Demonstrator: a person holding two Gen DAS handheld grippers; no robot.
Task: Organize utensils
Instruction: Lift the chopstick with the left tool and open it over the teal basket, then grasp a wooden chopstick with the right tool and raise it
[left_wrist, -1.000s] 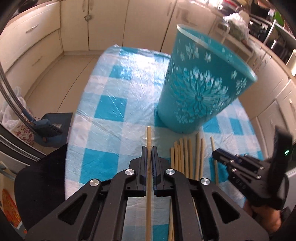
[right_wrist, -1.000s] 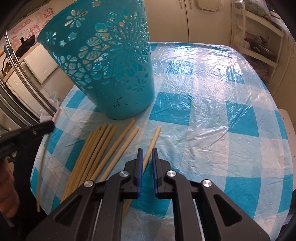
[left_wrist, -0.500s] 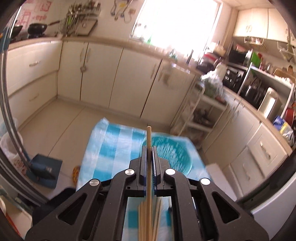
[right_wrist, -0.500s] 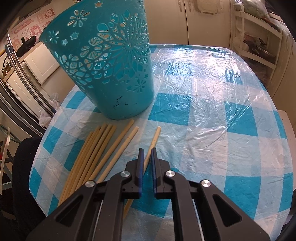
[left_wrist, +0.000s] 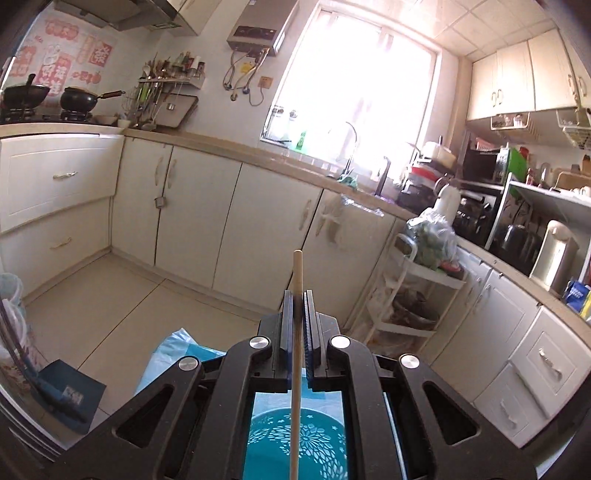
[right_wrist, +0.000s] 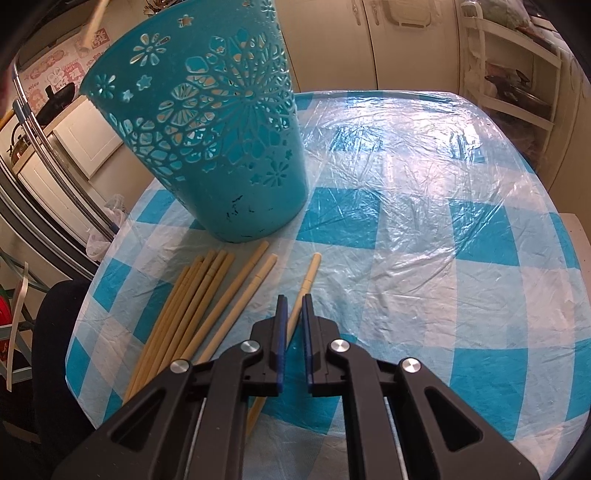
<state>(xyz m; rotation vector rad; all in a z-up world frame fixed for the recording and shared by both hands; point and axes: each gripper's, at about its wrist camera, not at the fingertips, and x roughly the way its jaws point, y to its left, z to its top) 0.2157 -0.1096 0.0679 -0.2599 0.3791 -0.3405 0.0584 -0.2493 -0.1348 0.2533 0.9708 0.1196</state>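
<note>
The chopstick (left_wrist: 297, 280) I carry is clamped between the pads of my left gripper (left_wrist: 298, 295), its tip poking out ahead toward the kitchen cabinets (left_wrist: 229, 229), with the teal basket (left_wrist: 295, 443) directly beneath it. On the checked tablecloth (right_wrist: 424, 206) the rest of the chopsticks (right_wrist: 192, 306) lie in a loose fan just in front of that basket's base. My right gripper (right_wrist: 291, 306) hangs over the rightmost stick, jaws nearly together with nothing between them

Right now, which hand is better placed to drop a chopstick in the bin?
Left. Its tongs are shut on a chopstick above the teal bin; the right tongs hold nothing.
</note>
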